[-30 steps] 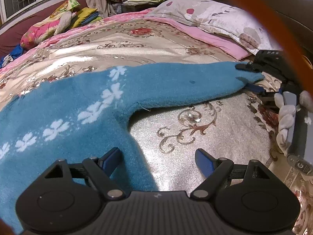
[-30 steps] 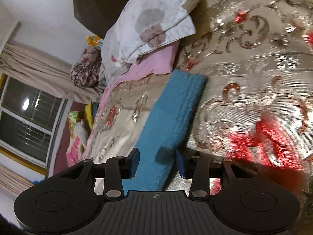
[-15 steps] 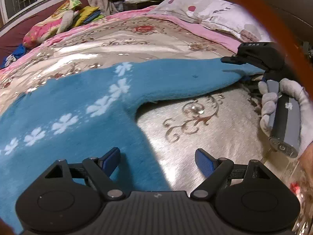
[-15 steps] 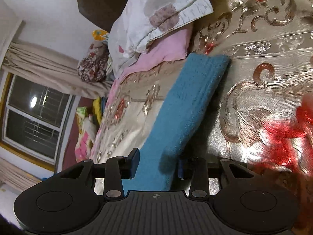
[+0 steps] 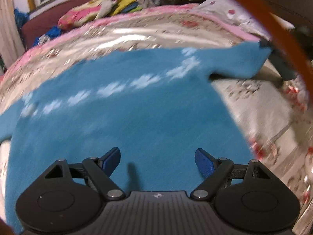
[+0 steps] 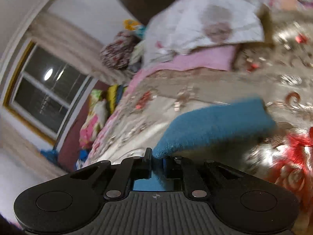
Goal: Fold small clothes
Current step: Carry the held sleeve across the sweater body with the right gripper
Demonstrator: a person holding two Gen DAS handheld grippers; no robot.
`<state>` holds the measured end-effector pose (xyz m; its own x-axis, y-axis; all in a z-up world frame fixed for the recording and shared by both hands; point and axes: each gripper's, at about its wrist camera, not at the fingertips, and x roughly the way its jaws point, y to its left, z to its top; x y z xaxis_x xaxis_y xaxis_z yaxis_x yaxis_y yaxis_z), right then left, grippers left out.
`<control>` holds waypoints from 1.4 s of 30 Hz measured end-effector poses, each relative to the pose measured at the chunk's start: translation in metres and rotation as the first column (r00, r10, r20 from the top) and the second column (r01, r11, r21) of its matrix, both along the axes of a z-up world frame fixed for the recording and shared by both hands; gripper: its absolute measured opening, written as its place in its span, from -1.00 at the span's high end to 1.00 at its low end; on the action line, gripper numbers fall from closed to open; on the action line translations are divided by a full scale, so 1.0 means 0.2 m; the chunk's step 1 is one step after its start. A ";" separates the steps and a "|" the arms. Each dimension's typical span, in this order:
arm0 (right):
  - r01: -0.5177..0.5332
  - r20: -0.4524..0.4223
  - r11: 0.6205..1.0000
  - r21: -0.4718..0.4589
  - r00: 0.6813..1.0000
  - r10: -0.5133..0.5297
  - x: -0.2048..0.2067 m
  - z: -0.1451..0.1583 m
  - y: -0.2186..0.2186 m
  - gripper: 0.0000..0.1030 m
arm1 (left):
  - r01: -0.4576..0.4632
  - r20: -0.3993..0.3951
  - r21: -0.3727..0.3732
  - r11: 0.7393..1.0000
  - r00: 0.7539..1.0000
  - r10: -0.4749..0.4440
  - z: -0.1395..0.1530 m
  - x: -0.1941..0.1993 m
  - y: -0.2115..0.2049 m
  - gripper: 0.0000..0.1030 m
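A small blue fleece sweater (image 5: 125,117) with a row of white flowers lies spread on the patterned bedspread (image 5: 254,101). My left gripper (image 5: 157,161) is open and empty, low over the sweater's body. My right gripper (image 6: 157,159) is shut on the sweater's sleeve (image 6: 215,125) and holds it lifted off the bed. In the left wrist view the sleeve end (image 5: 248,62) hangs raised at the far right, with the right gripper's dark body (image 5: 281,66) beside it. Both views are blurred by motion.
Pillows (image 6: 207,19) and a pink blanket (image 6: 195,62) lie at the head of the bed. Folded bright bedding (image 5: 93,13) sits along the maroon far side under a window (image 6: 45,94). An orange cable (image 5: 283,39) crosses the left view's right edge.
My right gripper has closed on the sleeve and lifted it. My left gripper has moved left, from beside the sweater's edge to over its body, still open.
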<state>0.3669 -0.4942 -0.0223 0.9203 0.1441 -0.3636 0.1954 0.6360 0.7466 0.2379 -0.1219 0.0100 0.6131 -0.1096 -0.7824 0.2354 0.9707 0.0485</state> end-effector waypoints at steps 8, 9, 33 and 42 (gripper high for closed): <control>-0.145 0.008 0.969 -0.203 0.989 0.149 0.10 0.27 0.54 0.78 | -0.054 0.004 -0.077 0.996 0.999 0.054 -0.02 -0.09 0.43 -0.72; -0.171 0.004 0.956 -0.239 0.984 0.177 0.12 0.30 0.64 0.78 | -0.063 0.010 -0.092 0.994 0.998 0.064 -0.02 -0.10 0.47 -0.72; -0.468 -0.354 0.209 -0.859 0.836 0.418 0.19 -0.12 2.37 0.69 | -0.106 0.054 -0.264 0.959 0.991 0.125 -0.13 -0.15 0.97 -0.72; -0.508 -0.326 0.496 -0.705 0.852 0.409 0.28 -0.03 2.21 -0.07 | -0.114 0.078 -0.275 0.955 0.987 0.140 -0.12 -0.15 1.02 -0.72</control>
